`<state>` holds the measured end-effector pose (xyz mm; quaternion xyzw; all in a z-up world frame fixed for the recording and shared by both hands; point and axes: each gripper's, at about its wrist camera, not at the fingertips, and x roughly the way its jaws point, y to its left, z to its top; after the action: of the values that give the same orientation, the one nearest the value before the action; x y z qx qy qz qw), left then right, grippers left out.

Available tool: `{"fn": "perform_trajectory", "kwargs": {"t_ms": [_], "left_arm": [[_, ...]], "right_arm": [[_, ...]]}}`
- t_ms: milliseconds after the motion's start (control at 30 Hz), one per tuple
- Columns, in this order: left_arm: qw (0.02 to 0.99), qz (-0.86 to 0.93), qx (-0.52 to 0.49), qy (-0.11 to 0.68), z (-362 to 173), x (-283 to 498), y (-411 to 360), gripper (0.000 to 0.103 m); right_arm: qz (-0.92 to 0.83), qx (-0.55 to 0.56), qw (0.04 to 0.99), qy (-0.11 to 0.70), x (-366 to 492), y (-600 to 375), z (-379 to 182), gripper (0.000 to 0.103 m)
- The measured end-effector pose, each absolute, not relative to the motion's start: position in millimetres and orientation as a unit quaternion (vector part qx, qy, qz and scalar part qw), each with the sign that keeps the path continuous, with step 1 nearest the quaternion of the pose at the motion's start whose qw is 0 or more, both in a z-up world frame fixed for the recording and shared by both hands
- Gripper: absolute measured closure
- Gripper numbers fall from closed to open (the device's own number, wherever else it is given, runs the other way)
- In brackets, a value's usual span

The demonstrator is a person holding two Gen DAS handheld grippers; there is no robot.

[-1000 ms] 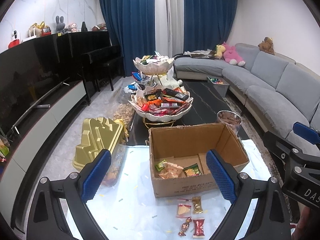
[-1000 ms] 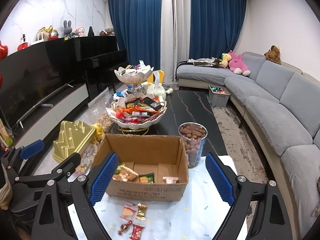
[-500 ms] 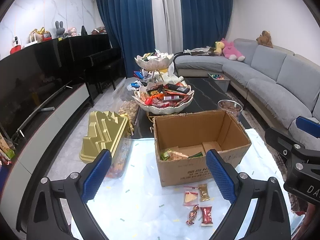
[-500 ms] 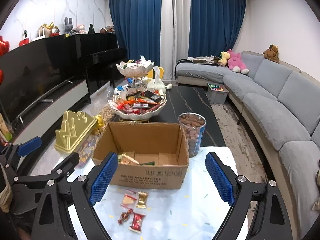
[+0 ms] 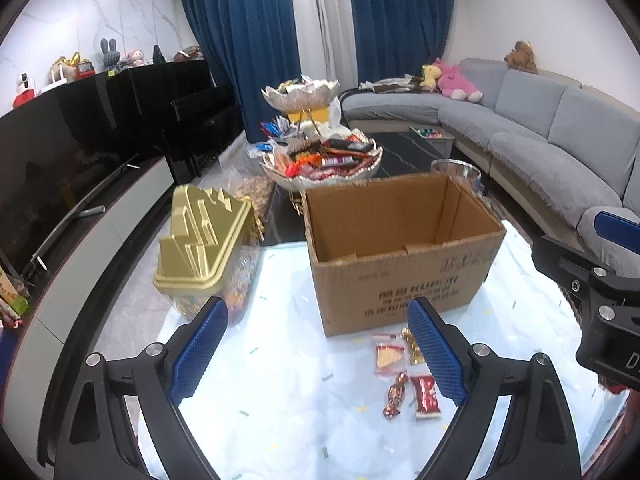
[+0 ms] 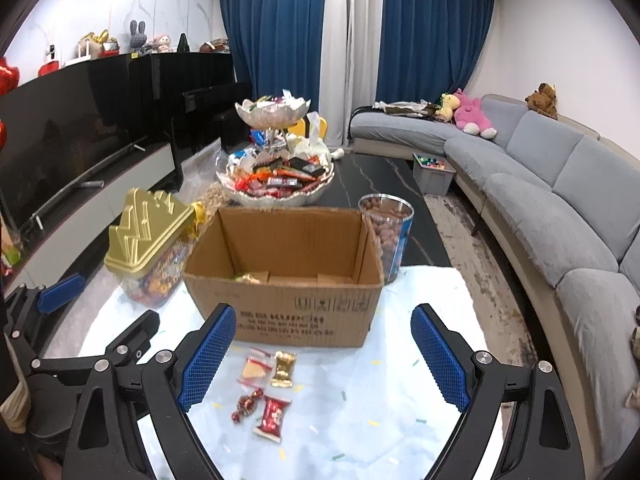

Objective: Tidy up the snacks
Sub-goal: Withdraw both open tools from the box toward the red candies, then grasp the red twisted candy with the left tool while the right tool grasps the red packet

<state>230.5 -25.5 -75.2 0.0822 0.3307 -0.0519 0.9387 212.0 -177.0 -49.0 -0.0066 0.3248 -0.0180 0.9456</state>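
Observation:
An open cardboard box stands on the white-covered table. Several small snacks lie in front of it: a clear packet with a yellow piece, a gold wrapped sweet, a red twisted candy and a red packet. A few snacks show inside the box. My left gripper is open and empty, above the table left of the snacks. My right gripper is open and empty above them.
A gold-lidded clear candy tub stands left of the box. A glass jar of brown nuts stands at its right rear. A two-tier bowl stand of snacks is behind. Grey sofa on the right.
Both grippers have come down and drawn back, so the box looms larger and its inside is mostly hidden. The loose snacks now lie closer between the fingers. Both stay open.

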Motion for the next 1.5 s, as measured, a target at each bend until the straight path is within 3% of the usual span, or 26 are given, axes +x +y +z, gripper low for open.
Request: {"fn": "perform_trajectory", "kwargs": {"t_ms": [233, 867, 1000, 1500], "left_arm": [[0.931, -0.067, 0.101, 0.344, -104.0, 222.3, -26.8, 0.018], [0.920, -0.136, 0.102, 0.353, -170.8, 199.9, -33.7, 0.023], [0.915, -0.156, 0.107, 0.357, -185.8, 199.2, -38.3, 0.024], [0.898, -0.192, 0.114, 0.379, -224.8, 211.9, -50.6, 0.044]], "right_arm": [[-0.020, -0.020, 0.942, 0.334, 202.3, -168.5, -72.2, 0.013], [-0.016, -0.010, 0.931, 0.364, 186.7, -164.6, -137.8, 0.014], [-0.011, -0.012, 0.928, 0.372, 187.5, -163.9, -150.7, 0.020], [0.018, 0.007, 0.903, 0.430, 207.2, -160.1, -199.1, 0.033]]}}
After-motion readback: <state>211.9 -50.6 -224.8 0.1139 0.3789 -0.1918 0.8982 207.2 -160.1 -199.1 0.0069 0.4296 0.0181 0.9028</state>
